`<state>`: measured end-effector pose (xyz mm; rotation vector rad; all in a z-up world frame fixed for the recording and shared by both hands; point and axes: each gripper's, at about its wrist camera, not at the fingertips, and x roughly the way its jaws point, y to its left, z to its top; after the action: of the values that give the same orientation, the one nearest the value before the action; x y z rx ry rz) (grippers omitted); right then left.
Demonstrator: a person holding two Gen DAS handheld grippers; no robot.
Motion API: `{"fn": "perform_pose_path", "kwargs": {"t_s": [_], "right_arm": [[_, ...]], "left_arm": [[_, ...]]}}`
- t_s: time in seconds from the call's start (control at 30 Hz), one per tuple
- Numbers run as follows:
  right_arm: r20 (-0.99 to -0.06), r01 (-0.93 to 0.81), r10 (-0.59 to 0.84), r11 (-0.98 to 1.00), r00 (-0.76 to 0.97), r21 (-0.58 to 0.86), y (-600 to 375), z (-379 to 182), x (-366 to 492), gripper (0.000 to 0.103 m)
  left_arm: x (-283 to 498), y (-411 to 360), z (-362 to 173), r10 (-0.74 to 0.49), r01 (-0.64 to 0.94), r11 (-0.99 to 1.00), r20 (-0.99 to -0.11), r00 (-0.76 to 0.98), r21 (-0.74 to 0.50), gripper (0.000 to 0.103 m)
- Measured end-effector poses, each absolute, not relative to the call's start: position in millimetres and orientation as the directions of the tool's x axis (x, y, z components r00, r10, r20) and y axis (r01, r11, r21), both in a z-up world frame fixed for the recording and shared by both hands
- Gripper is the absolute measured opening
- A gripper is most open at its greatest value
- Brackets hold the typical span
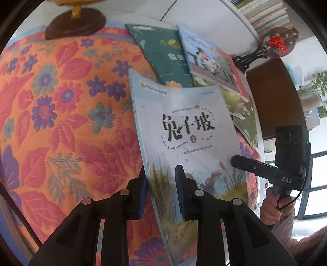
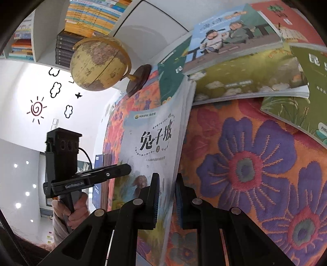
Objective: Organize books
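The pale blue book [image 1: 184, 131] is held raised off the floral tablecloth [image 1: 61, 114], just in front of the scattered books [image 2: 235, 67], with the globe [image 2: 98, 63] beyond them. Its two side edges are clamped by the left gripper [image 1: 161, 190] and the right gripper [image 2: 166, 198]. A lift appears under way; carrying it flat to a tidy stack is judged next.

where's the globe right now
In the right wrist view the globe stands upper left, at the far end of the floral cloth, beside the dark green book and below the bookshelf.
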<state>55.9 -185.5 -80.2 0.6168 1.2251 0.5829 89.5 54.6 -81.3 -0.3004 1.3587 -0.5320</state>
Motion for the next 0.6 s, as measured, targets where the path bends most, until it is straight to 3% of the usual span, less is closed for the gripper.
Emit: {"fn": "perform_pose_path", "kwargs": {"t_s": [0.6], "right_arm": [[-0.697,-0.173,0.68,0.732,0.225,0.659,-132,-56,33,0.014]], "left_arm": [[56,94,-60,-0.466,0.21,0.877,-0.871,0.156,-0.431,0.022]]}}
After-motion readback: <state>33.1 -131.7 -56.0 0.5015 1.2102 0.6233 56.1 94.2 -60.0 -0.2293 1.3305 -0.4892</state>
